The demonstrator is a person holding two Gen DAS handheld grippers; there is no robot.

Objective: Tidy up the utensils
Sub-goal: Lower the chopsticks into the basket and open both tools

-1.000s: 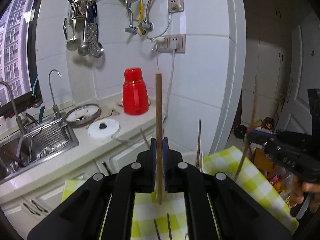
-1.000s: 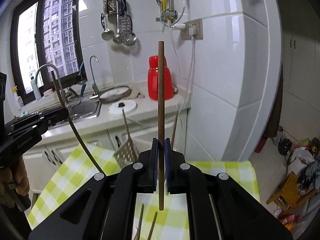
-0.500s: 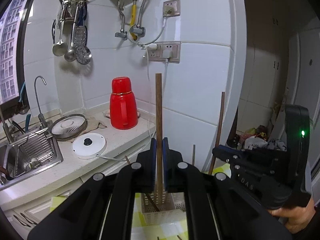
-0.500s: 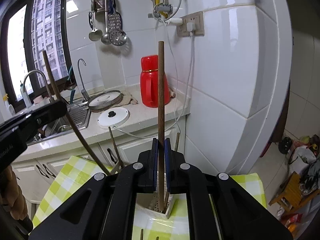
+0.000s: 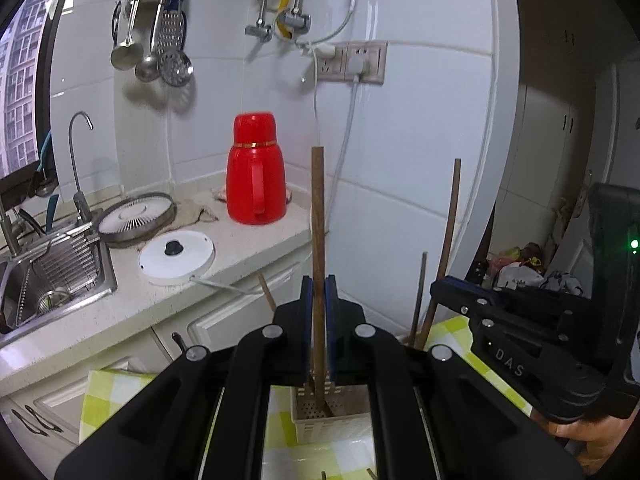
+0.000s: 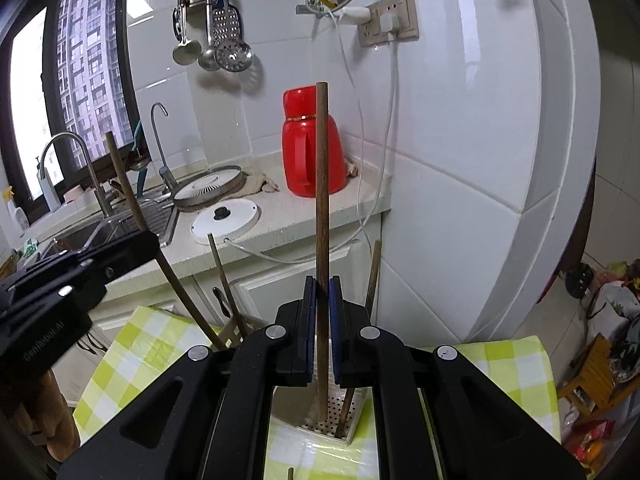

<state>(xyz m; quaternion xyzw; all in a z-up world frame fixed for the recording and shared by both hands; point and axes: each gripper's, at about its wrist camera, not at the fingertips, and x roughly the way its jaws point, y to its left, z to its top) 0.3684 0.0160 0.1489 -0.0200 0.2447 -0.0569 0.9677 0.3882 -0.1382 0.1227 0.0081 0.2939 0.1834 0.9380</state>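
My left gripper [image 5: 319, 292] is shut on an upright brown chopstick [image 5: 317, 220]. Its lower end reaches into the white perforated basket [image 5: 332, 428] on the check tablecloth [image 5: 108, 392]. My right gripper [image 6: 321, 292] is shut on a second chopstick [image 6: 322, 184], whose tip stands on the basket's [image 6: 352, 428] holed floor. In the left wrist view the right gripper [image 5: 440, 288] comes in from the right, and its chopstick [image 5: 448, 232] slants into the basket. Other chopsticks [image 6: 374, 276] lean inside the basket.
Behind the table runs a counter with a red thermos [image 5: 256, 176], a white lid [image 5: 176, 256] and a sink [image 5: 52, 276]. Ladles hang on the tiled wall [image 5: 152, 40]. A white cable [image 6: 280, 256] trails off the counter. Loose chopstick tips [image 5: 323, 475] lie near the table's front.
Both grippers have moved forward and down to the basket. The lower ends of both held chopsticks, which hung above the cloth, are now inside it.
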